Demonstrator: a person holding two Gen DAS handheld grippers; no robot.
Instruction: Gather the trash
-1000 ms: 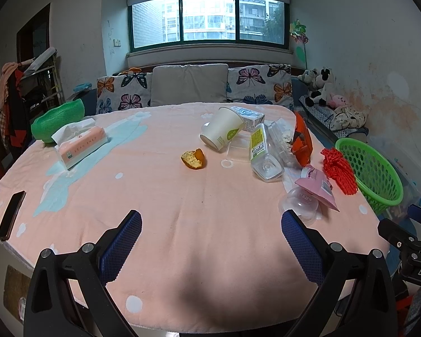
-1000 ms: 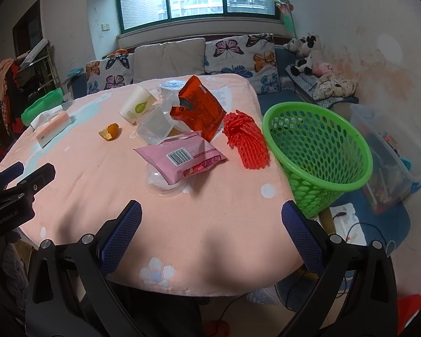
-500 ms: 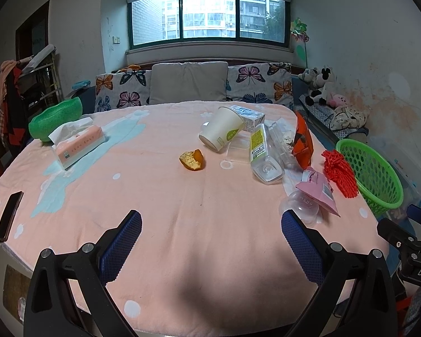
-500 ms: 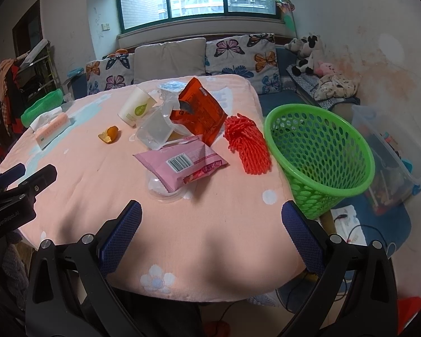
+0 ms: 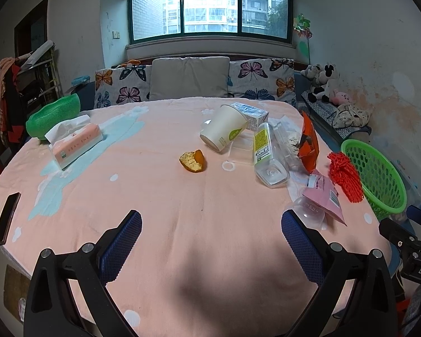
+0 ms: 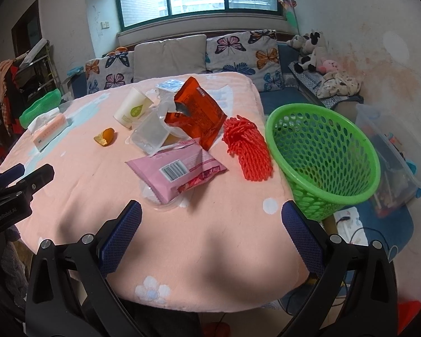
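Both claws, left claw and right claw, wide and empty above crumpled pink wrapper.

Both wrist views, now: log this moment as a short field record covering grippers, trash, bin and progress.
left gripper: open, empty, above the table
right gripper: open, empty, near the table edge
trash on table: paper cup, orange peel, pink packet, orange bag, red mesh
green basket: beside the table, no trash visible inside
progress: nothing collected yet
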